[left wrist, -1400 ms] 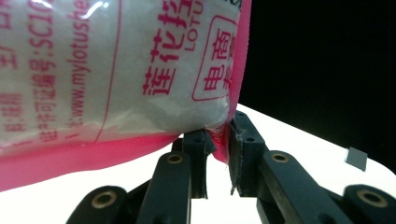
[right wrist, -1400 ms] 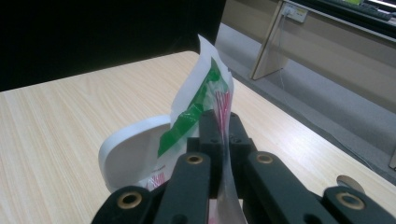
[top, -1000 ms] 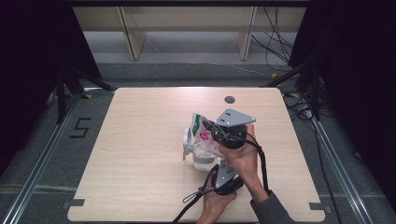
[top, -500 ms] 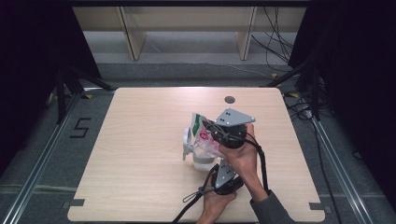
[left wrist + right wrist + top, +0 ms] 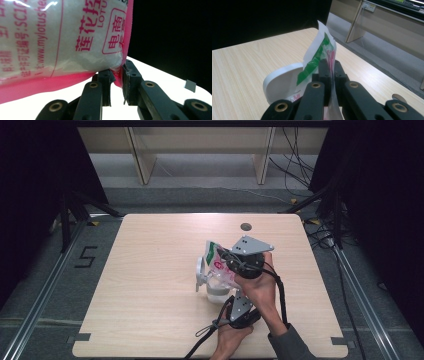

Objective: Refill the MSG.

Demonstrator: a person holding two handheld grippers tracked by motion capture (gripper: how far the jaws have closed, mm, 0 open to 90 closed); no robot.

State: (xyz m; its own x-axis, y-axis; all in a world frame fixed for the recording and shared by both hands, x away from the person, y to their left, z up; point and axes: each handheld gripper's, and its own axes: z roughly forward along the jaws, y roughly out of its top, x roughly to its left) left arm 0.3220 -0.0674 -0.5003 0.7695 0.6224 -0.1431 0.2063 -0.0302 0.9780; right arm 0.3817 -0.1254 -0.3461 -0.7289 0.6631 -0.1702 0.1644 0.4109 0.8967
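Note:
A plastic bag with pink and green print and white contents is held tilted above a clear jar whose white flip lid stands open. My right gripper is shut on the bag's upper edge; in the right gripper view the jaws pinch the film, with the bag and the lid just ahead. My left gripper comes from below; in the left gripper view its tips pinch the bag's pink bottom corner.
The jar stands right of centre on the wooden table. A round grey grommet sits near the far edge. Beyond the table are wooden shelf legs and floor cables. The gripper cable trails toward the front edge.

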